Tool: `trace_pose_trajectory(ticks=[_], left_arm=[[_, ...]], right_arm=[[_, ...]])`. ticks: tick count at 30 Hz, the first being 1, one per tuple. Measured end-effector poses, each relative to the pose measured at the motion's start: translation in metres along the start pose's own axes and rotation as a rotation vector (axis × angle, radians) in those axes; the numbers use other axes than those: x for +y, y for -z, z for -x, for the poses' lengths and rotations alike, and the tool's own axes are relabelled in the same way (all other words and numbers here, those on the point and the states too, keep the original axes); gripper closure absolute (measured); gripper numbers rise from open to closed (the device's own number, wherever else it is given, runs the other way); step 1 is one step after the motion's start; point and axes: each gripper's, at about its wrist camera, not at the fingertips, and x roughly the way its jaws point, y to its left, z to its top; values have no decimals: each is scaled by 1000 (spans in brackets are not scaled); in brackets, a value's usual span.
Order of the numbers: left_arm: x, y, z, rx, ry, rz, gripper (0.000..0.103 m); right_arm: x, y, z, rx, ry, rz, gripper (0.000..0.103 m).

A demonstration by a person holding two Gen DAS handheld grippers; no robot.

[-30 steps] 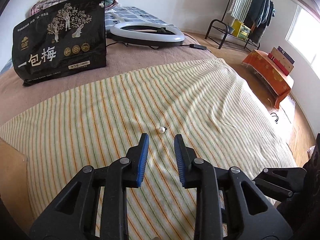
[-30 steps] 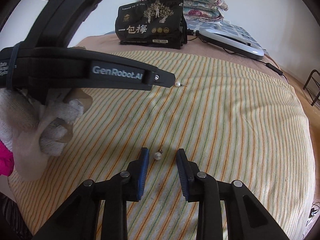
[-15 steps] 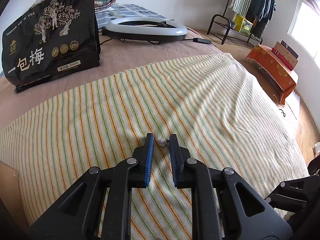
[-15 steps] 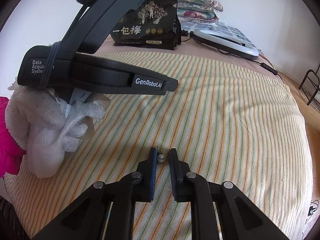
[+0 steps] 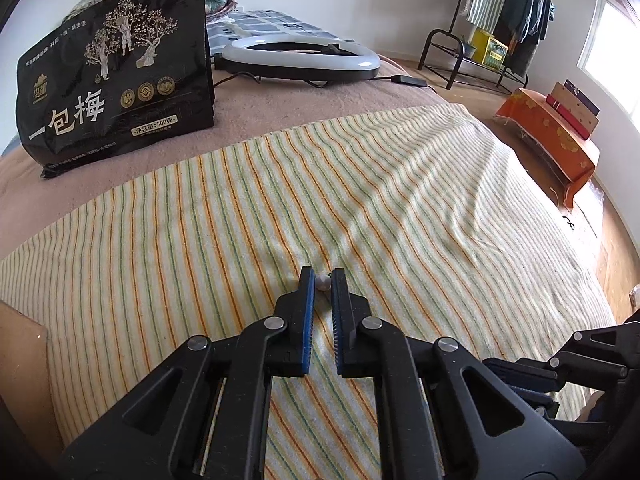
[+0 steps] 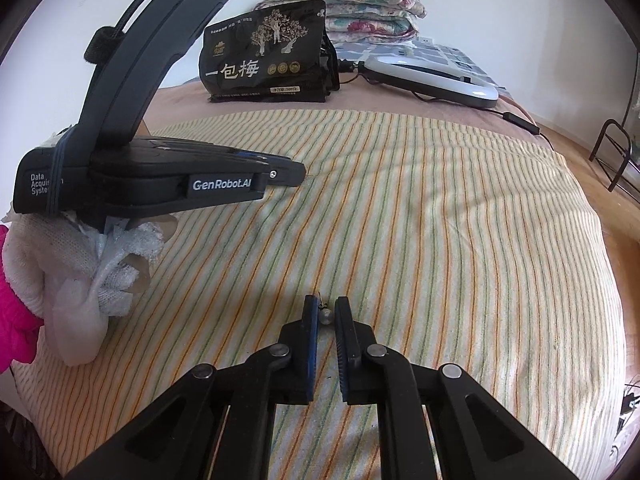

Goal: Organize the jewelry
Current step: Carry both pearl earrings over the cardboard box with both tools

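1. The left claw (image 5: 322, 276) points down at a striped towel (image 5: 400, 208) spread over a bed; its blue-padded jaws have just been closing and now pinch a pearl earring (image 5: 322, 282) between their tips.
2. That pearl earring sits right at the towel's surface, roughly in the middle of the towel, with the pads pressing on both its sides.
3. The right claw (image 6: 325, 310) also points down at the towel, nearer the towel's close edge; its jaws have just been closing too and are clamped on a second pearl earring (image 6: 325, 316), whose thin metal post (image 6: 320, 300) sticks out past the tips.
4. In the right wrist view the left claw appears side-on as a black body lettered "GenRobot.AI" (image 6: 222, 184), held by a hand in a white knitted glove (image 6: 76, 268) with a pink sleeve (image 6: 10, 304) at the frame's edge.
5. The two claws are near each other on the towel but apart, each on its own earring.
6. Beyond the towel, on the brown blanket (image 5: 280, 108), a black snack bag (image 5: 116, 72) with gold tree artwork stands upright, and a white ring light (image 5: 300, 56) lies flat beside it with its cable trailing away.
7. Folded floral quilts (image 6: 360, 8) are stacked behind the bag.
8. On the floor beside the bed stand a clothes rack (image 5: 500, 24) and a low bench under an orange cloth (image 5: 552, 136).
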Motion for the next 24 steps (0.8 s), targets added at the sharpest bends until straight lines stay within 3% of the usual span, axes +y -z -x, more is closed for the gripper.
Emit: trace_pose_trajectory(ticks=[12, 24], left_arm=[[6, 9, 26, -21, -2, 17, 97], [11, 14, 95, -101, 1, 37, 97]], right_arm=[[-15, -2, 17, -32, 27, -51, 97], [-3, -17, 63, -102, 42, -53, 97]])
